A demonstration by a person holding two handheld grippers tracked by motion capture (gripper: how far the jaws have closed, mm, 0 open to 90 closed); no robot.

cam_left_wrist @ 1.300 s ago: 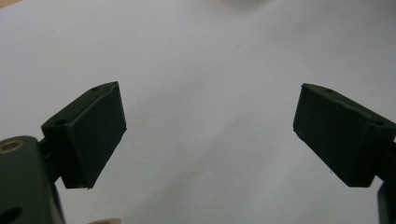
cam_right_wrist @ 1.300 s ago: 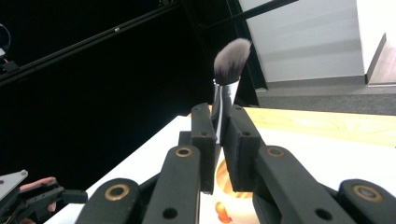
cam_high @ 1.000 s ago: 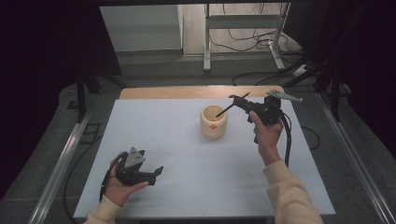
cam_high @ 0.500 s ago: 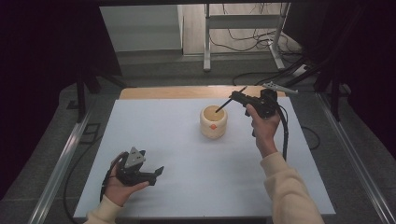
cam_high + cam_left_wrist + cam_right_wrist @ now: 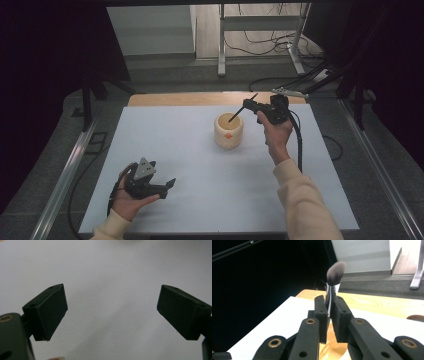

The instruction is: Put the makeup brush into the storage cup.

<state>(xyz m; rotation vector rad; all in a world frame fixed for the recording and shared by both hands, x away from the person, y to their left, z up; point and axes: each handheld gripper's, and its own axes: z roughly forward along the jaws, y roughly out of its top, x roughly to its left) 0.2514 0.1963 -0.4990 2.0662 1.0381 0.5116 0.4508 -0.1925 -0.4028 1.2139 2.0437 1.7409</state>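
A cream cup [image 5: 228, 134] with an orange mark stands at the middle back of the white table [image 5: 200, 150]. My right gripper [image 5: 246, 106] hangs just to its right, shut on a makeup brush [image 5: 240, 111]. The brush slants, and its thin handle end reaches down to the cup's mouth. In the right gripper view the jaws [image 5: 330, 302] clamp the silver ferrule [image 5: 331, 291], with the dark bristles [image 5: 335, 270] above. My left gripper [image 5: 167, 184] rests at the front left in a hand, open. In the left gripper view its jaws [image 5: 112, 310] stand wide apart over bare white table.
A wooden strip [image 5: 200, 99] runs along the table's back edge. Metal rails [image 5: 70, 170] flank the table, and cables [image 5: 280, 82] lie on the floor behind. A cable [image 5: 300, 145] trails from the right gripper along the forearm.
The right hand has shifted a little to the left toward the cup, with the brush still in the jaws. The left hand has stayed in place.
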